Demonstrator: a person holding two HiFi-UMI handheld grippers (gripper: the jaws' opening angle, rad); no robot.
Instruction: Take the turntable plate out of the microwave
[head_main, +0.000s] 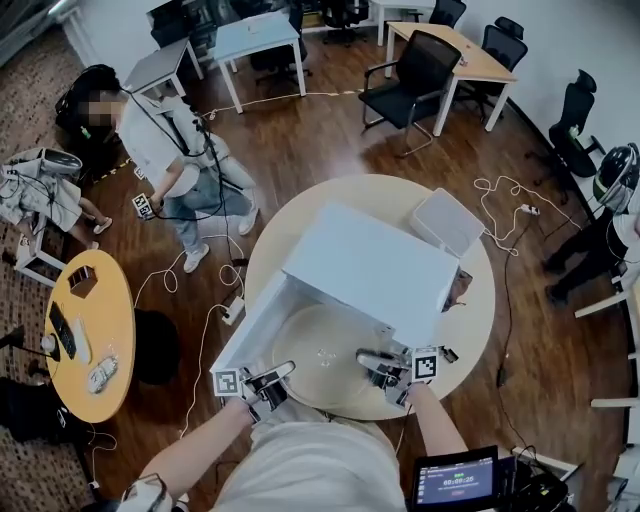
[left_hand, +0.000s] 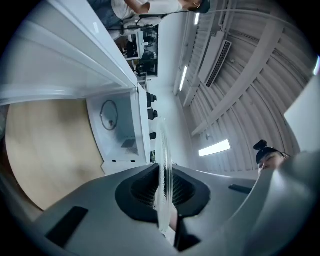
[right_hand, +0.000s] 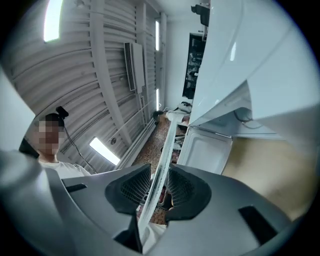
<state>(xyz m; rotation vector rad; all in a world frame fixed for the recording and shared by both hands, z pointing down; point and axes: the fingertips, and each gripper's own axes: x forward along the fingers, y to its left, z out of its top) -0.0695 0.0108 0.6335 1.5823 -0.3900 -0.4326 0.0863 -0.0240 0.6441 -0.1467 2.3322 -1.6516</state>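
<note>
Just outside microwave (head_main: 370, 265) mouth: turntable plate (head_main: 322, 352) held level, left gripper (head_main: 272, 380) and right gripper (head_main: 380, 365) fingers pinching opposite rims. Move both together, avoid tilt, clear door (head_main: 250, 325), then lower to table (head_main: 472, 310).

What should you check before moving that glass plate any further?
1. Left gripper clamped on the plate rim: ok, the glass edge sits between its pads.
2. Right gripper clamped on the opposite rim: ok, the glass is pinched there too.
3. Microwave door swung fully aside: ok.
4. Plate's far edge clear of the microwave opening: cannot tell from the head view.
5. Plate held level between the two grippers: ok, it looks flat in the head view.
6. Bare spot on the table to set it down: ok, beside the microwave.
</note>
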